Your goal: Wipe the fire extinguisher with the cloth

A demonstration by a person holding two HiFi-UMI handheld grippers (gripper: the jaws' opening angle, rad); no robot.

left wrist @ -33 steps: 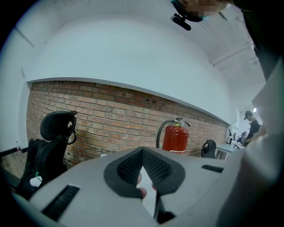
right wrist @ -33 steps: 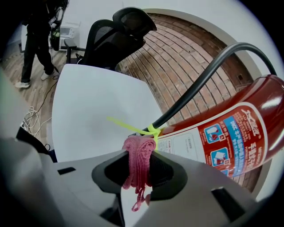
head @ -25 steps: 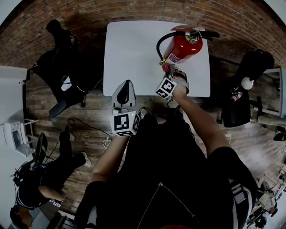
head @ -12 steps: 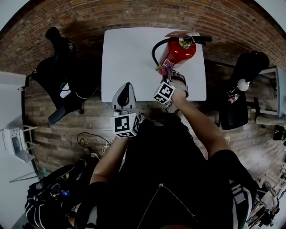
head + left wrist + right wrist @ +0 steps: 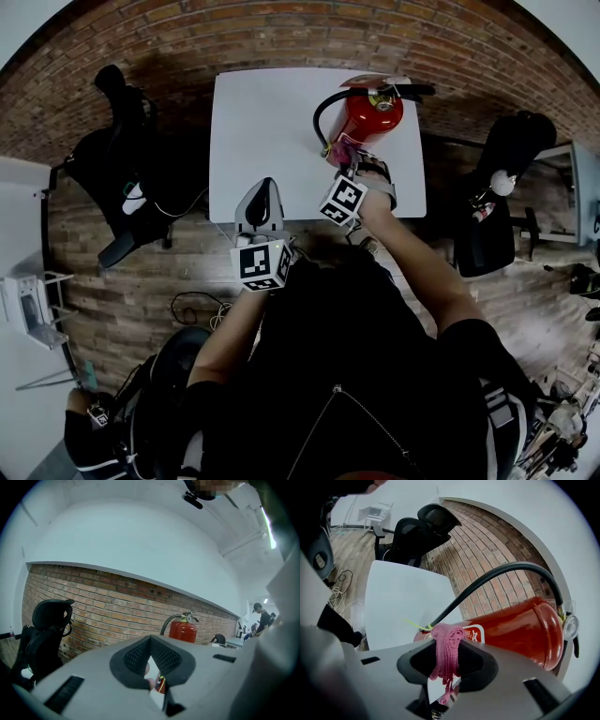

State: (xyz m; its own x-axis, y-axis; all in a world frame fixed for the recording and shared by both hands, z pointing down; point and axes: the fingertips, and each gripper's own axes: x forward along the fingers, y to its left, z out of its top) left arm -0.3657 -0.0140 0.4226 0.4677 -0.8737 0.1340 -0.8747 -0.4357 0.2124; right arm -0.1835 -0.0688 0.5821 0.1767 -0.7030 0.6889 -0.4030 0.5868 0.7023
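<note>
Two grippers are working over the white table (image 5: pixel 262 112): the left gripper (image 5: pixel 265 182) is idling near its front edge, jaws closed on nothing. The right gripper (image 5: pixel 349 161) is pinching the pink cloth (image 5: pixel 446 648) against the base end of the fire extinguisher (image 5: pixel 511 625), which is lying on its side at the table's right. Wiping seems to be just getting under way, so the next move is probably calling for drawing the cloth along the red cylinder toward the valve.

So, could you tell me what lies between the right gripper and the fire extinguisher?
The pink cloth, clamped in the right gripper, lies just in front of the fire extinguisher, at its red body. The right gripper view shows this.
</note>
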